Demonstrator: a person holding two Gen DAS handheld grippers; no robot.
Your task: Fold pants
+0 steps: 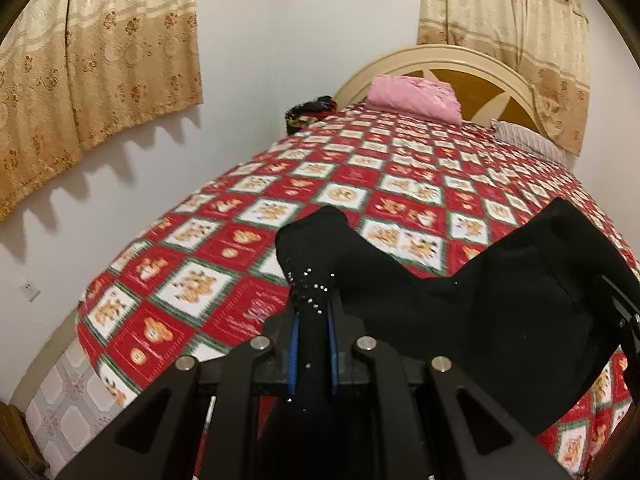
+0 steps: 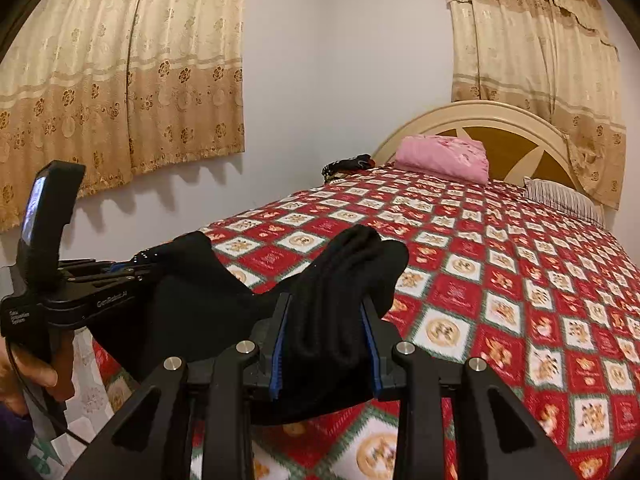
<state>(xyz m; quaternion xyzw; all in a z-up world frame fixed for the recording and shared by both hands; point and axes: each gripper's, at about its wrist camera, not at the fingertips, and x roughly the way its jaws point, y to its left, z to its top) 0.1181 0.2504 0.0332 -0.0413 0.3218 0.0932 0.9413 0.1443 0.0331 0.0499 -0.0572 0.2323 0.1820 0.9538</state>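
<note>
The black pants [image 1: 500,292] hang stretched between both grippers, held up above the near end of the bed. My left gripper [image 1: 313,312] is shut on one bunched corner of the pants, which has small rhinestones on it. My right gripper [image 2: 326,312] is shut on the other thick bunch of black pants [image 2: 344,280]. In the right wrist view the left gripper [image 2: 132,266] shows at the left, held by a hand, with the cloth sagging between the two. The pants' lower part drops out of sight below the grippers.
The bed [image 2: 500,264] has a red and white patterned cover. A folded pink cloth [image 2: 444,156] and a striped pillow [image 2: 564,198] lie by the headboard [image 2: 480,120]. Dark clothes [image 2: 348,166] sit at the far left corner. Curtains [image 2: 120,80] hang on the wall; tiled floor [image 1: 68,400] lies left.
</note>
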